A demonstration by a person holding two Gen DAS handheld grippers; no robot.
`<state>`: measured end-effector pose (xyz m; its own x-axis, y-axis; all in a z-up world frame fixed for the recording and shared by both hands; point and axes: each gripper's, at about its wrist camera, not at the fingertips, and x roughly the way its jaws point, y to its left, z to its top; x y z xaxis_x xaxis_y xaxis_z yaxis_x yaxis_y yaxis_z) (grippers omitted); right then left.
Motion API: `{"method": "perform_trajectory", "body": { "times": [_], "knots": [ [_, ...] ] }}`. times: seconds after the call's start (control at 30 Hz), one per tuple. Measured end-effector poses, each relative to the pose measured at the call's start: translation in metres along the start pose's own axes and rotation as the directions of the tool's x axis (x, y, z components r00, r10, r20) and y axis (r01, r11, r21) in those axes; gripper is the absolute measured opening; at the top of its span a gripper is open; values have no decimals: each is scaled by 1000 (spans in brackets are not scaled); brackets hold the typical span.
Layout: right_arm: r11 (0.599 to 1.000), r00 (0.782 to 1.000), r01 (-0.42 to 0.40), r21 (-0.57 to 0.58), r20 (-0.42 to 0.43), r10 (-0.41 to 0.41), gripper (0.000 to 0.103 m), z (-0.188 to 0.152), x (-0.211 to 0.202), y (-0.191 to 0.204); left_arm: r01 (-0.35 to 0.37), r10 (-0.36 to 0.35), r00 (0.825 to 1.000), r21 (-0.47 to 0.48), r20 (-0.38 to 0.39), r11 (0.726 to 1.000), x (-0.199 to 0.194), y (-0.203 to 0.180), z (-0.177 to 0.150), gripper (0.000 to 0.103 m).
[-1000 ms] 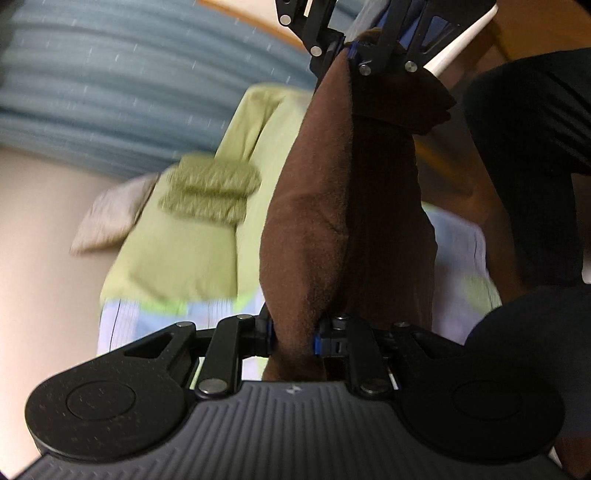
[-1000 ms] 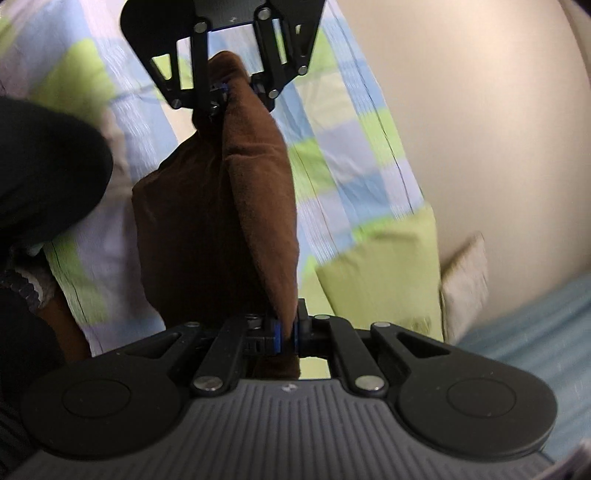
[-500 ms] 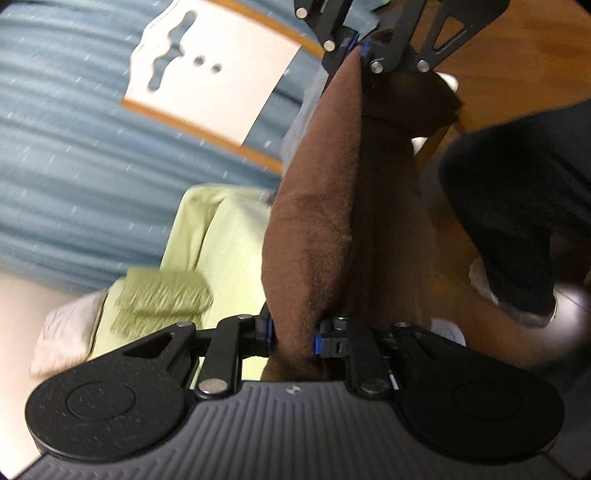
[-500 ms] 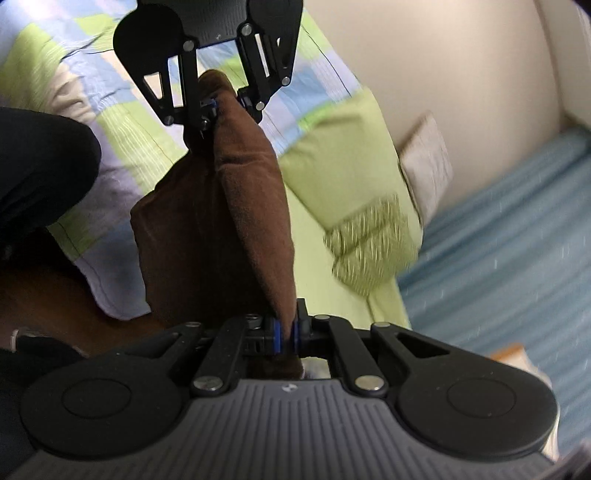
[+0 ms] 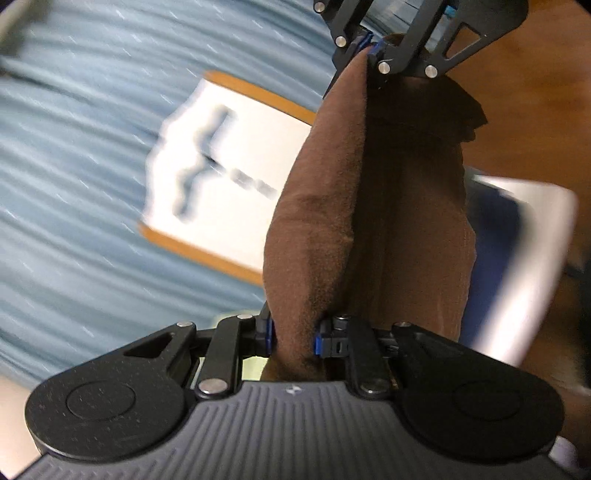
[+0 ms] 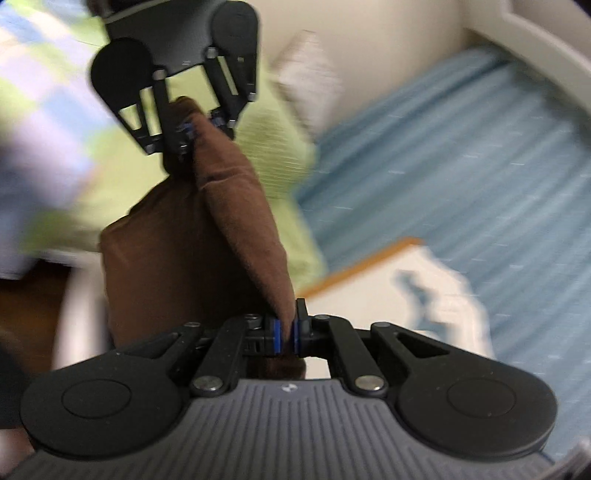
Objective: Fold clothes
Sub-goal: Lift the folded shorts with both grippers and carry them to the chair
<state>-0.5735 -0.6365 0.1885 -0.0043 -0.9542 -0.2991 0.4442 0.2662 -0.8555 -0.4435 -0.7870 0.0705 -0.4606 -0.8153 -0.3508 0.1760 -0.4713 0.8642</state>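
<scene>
A thick bunch of the brown garment (image 5: 369, 206) is being clamped between the blue pads of the left gripper (image 5: 291, 334), whose jaws are being kept a little apart by the bulk of the cloth. In the right wrist view the same gripper (image 6: 192, 131) is being seen from the front, with the cloth bulging out below its fingers.

A thin edge of the same brown garment (image 6: 207, 236) is being pinched by the right gripper (image 6: 287, 332), its jaws being pressed almost fully together with only the fabric between the blue pads. From the left wrist view the right gripper (image 5: 373, 55) is being seen at the top of the frame, closed on the far corner of the cloth.

The garment is being held in the air, stretched between the two grippers and sagging in a doubled fold between them, clear of any surface.

Behind it a blue striped fabric surface (image 5: 81, 155) is being shown, much blurred, with a white panel edged in orange (image 5: 218, 173) set against it. In the right wrist view a lime-green cover (image 6: 122, 173) and a checked blue, green and lilac sheet (image 6: 40, 110) are being seen beyond the cloth, with a pale pillow (image 6: 314, 85) near a cream wall (image 6: 388, 33). No container can be made out in either view.
</scene>
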Motion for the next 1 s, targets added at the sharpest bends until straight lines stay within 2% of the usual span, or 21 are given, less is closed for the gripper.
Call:
{"method": "perform_trajectory", "body": {
  "times": [0.07,0.13,0.17,0.2,0.23,0.27,0.3,0.33,0.4,0.53,0.63,0.77,0.83,0.9,1.0],
  "knots": [
    [996,996,86,-19,-17,-86,3,-7,20,-15,-47,47,998,-8,52,999,43,2,-3,22],
    [992,991,120,-41,-58,-123,3,-23,45,-9,-7,8,998,-19,62,1000,75,-16,-16,22],
    [992,990,117,-43,-80,-120,3,-32,56,-2,43,-41,998,-24,54,999,92,-34,-28,21],
    [994,990,98,-37,-99,-102,3,-38,63,8,75,-74,996,-25,46,997,100,-46,-35,22],
    [997,990,72,-33,-123,-75,3,-47,71,20,144,-144,989,-22,30,989,115,-73,-51,21],
    [999,987,16,-40,-162,-23,3,-64,82,46,206,-206,978,-15,13,978,126,-96,-65,22],
    [999,981,-30,-43,-194,21,3,-77,91,67,239,-239,971,-9,0,971,132,-109,-73,22],
    [998,977,-55,-41,-209,46,3,-83,95,75,293,-293,956,5,-21,956,140,-132,-85,22],
    [987,954,-154,-36,-267,139,3,-105,107,111,318,-318,948,23,-21,948,144,-153,-98,21],
    [983,947,-180,-24,-275,167,4,-112,103,127,306,-306,952,12,29,952,136,-153,-118,23],
    [984,948,-168,-64,-282,144,7,-112,94,125,287,-289,956,49,55,957,131,-154,-132,29],
    [980,945,-165,-111,-304,125,8,-117,86,125,274,-276,958,44,72,961,125,-153,-152,28],
    [979,941,-173,-110,-314,131,7,-119,82,125,287,-289,955,33,69,957,125,-149,-154,23],
    [979,938,-179,-97,-316,141,3,-114,94,127,279,-281,958,49,59,959,122,-146,-141,22],
    [985,948,-145,-98,-300,109,3,-101,99,122,254,-256,964,30,66,967,116,-133,-138,21]
  ]
}}
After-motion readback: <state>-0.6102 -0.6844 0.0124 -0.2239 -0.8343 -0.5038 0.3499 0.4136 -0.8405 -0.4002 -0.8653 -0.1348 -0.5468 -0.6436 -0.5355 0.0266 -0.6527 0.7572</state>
